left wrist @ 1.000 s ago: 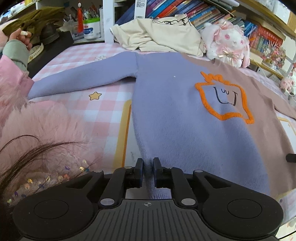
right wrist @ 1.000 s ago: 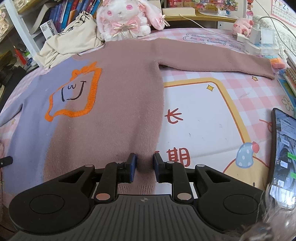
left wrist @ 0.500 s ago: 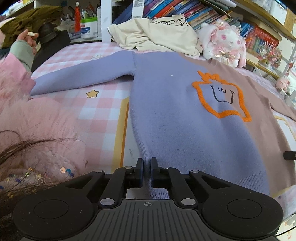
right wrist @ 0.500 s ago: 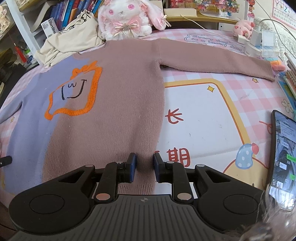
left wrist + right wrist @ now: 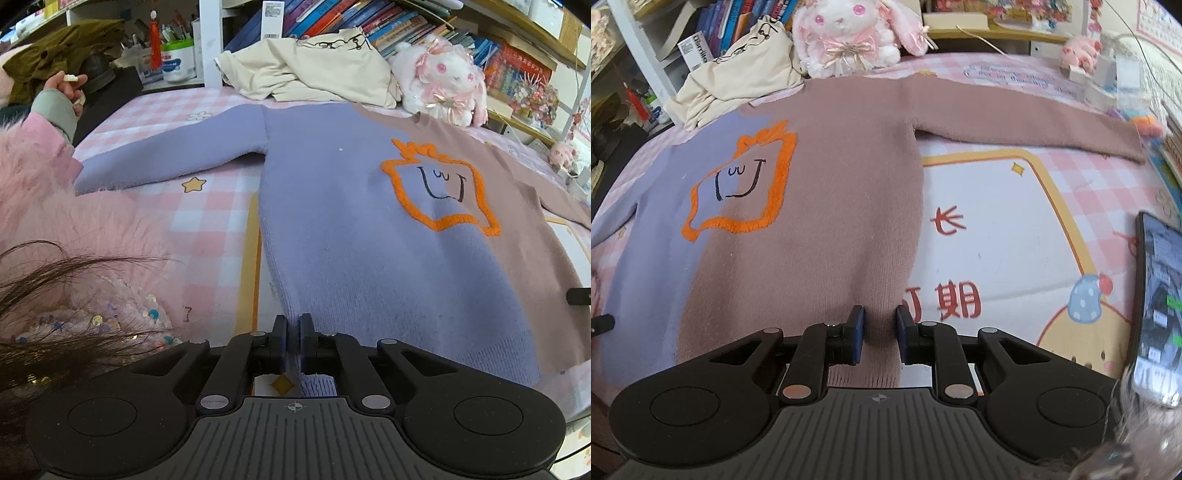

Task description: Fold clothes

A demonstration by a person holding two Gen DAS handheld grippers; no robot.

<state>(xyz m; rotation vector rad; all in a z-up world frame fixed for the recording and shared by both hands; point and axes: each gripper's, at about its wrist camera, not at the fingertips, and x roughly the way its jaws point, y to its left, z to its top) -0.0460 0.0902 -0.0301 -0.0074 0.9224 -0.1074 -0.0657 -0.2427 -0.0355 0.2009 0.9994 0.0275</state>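
sweater hem pinched in left gripper, right gripper parted astride it

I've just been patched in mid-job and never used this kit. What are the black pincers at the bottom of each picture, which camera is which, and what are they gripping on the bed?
Each black pincer is a hand-held gripper with two fingers; a person carries one in each hand, and a fisheye camera on each looks forward along its fingers. One picture comes from the left gripper, the other from the right gripper.

Spread flat on the pink checked bedcover is one sweater, purple on one half, brown on the other, sleeves out to the sides. The left gripper is shut on the hem at the purple corner. The right gripper's fingers straddle the hem at the brown corner with a gap, so it looks open. Behind lie a cream shirt and a plush rabbit; a phone lies at the right.
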